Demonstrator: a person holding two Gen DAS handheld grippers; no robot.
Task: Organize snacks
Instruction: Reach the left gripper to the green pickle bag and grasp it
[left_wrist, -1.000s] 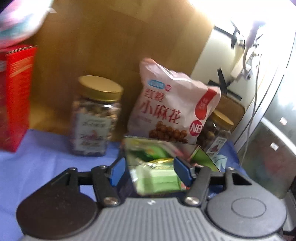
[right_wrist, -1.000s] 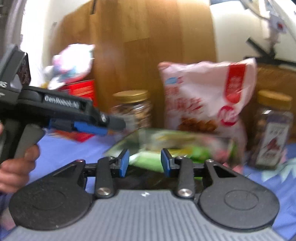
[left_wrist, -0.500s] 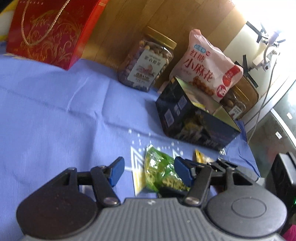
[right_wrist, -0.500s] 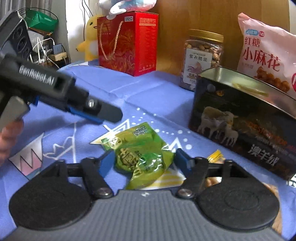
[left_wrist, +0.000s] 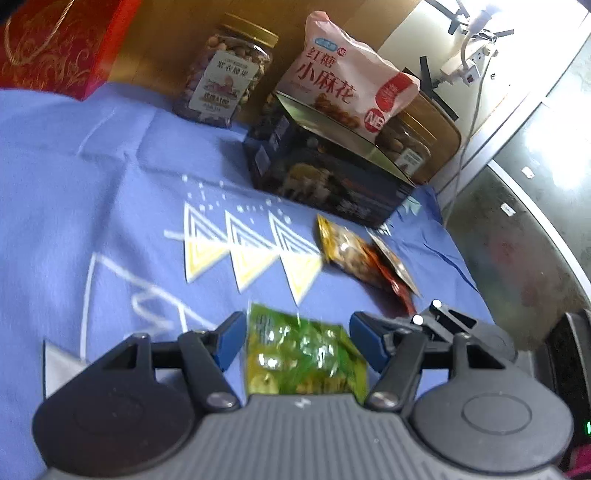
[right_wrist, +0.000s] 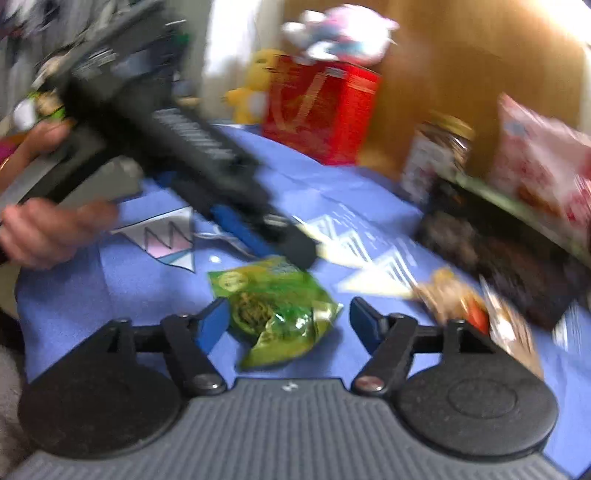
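Green snack packet (right_wrist: 275, 312) on cloth — between right gripper (right_wrist: 286, 319) jaws, untouched.

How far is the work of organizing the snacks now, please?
Done: I cannot tell; the inside of the dark open box is not visible. In hand: nothing is gripped. The right gripper has just been opening around the green snack packet on the blue cloth, and the left gripper is open near it. Left: this packet and the orange packets lie outside the box.

Left gripper (left_wrist: 297, 339) jaws apart, right gripper (right_wrist: 284, 319) jaws just opening wide
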